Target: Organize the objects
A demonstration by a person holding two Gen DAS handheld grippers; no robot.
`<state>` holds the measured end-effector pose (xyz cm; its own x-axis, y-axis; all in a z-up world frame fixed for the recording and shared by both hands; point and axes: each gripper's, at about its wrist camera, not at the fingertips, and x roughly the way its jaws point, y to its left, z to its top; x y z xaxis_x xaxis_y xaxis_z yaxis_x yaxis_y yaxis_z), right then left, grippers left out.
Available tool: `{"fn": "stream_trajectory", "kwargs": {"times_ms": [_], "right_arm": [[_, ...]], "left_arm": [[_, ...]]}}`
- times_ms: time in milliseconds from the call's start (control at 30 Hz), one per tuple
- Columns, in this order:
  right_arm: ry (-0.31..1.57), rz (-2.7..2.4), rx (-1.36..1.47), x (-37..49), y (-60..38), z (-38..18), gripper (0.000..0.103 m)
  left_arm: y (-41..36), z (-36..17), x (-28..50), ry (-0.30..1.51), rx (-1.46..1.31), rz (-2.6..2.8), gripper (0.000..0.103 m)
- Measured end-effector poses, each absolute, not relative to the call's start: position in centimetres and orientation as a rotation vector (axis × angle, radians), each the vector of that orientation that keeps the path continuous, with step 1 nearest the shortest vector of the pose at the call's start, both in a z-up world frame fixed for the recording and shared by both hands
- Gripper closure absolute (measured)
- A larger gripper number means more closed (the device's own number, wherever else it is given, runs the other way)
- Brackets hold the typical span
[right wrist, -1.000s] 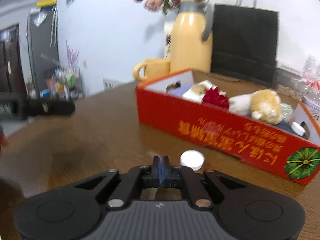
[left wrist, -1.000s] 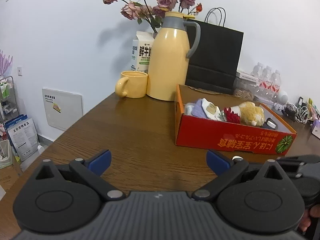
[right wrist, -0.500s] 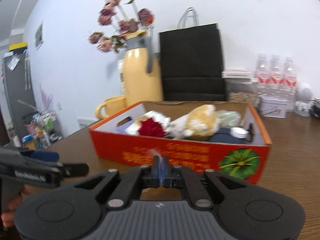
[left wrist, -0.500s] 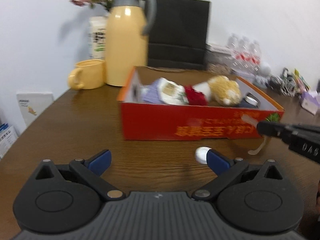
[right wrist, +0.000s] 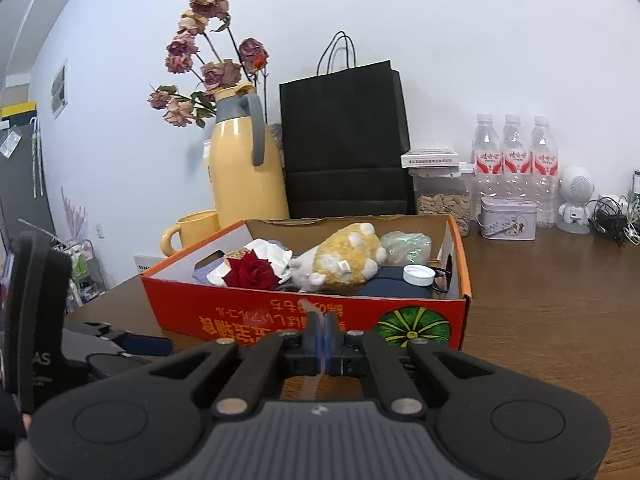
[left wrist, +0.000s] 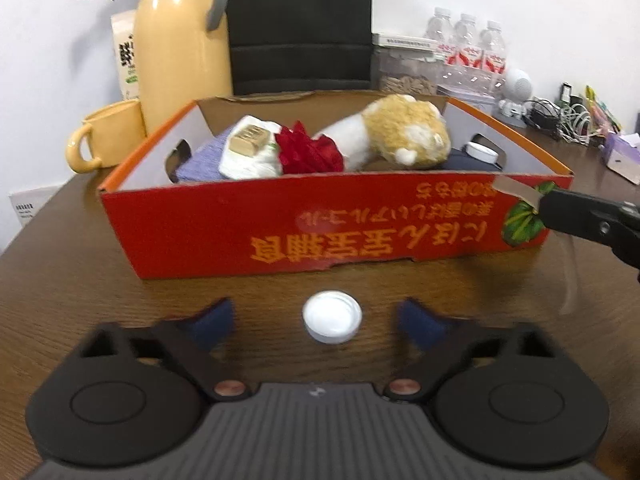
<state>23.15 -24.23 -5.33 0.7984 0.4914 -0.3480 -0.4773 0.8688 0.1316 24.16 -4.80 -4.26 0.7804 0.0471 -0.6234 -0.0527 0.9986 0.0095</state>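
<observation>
Between the closing left claw's (left wrist: pixel 316 320) fingers lies a white cap (left wrist: pixel 332 316).

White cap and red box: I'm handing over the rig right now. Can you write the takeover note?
Left gripper: jaws closing either side of the white cap, which sits on the table in front of the red box; the pads are not on it yet.
Right gripper: shut on a thin translucent strip, held near the box's front wall.
Done: plush toy, red flower and other items already lie in the box.
Left: finish gripping the cap, then probably put the cap and the strip in the box.
</observation>
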Motion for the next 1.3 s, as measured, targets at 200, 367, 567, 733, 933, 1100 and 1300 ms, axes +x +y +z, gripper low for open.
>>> {"fn": "stream_trajectory", "kwargs": {"times_ms": [200, 367, 567, 733, 933, 1100, 1300], "right_arm": [[0.377, 0.517, 0.033, 22.9, -24.3, -5.3, 0.102], [0.372, 0.512, 0.032, 22.8, -24.3, -5.3, 0.102], [0.359, 0.5, 0.029, 22.7, -24.3, -5.2, 0.102], [0.327, 0.495, 0.034, 22.7, -24.2, -4.0, 0.102], [0.289, 0.481, 0.015, 24.0, -23.6, -1.8, 0.102], [0.264, 0.455, 0.003, 26.5, -22.9, -0.2, 0.102], [0.286, 0.426, 0.002, 30.4, -22.3, -0.2, 0.102]], "left_arm": [[-4.5, -3.7, 23.0, 0.62, -0.041, 0.017, 0.074], [-4.6, -2.8, 22.1, 0.56, -0.042, 0.008, 0.074], [-4.3, -1.8, 21.5, 0.513, -0.06, 0.015, 0.074], [-3.7, -0.2, 21.7, 0.479, -0.07, 0.006, 0.074], [-2.6, 2.7, 23.2, 0.399, -0.066, 0.027, 0.074], [-1.7, 4.0, 25.3, 0.358, -0.078, 0.044, 0.074], [-0.7, 4.0, 28.4, 0.356, -0.087, 0.055, 0.074]]}}
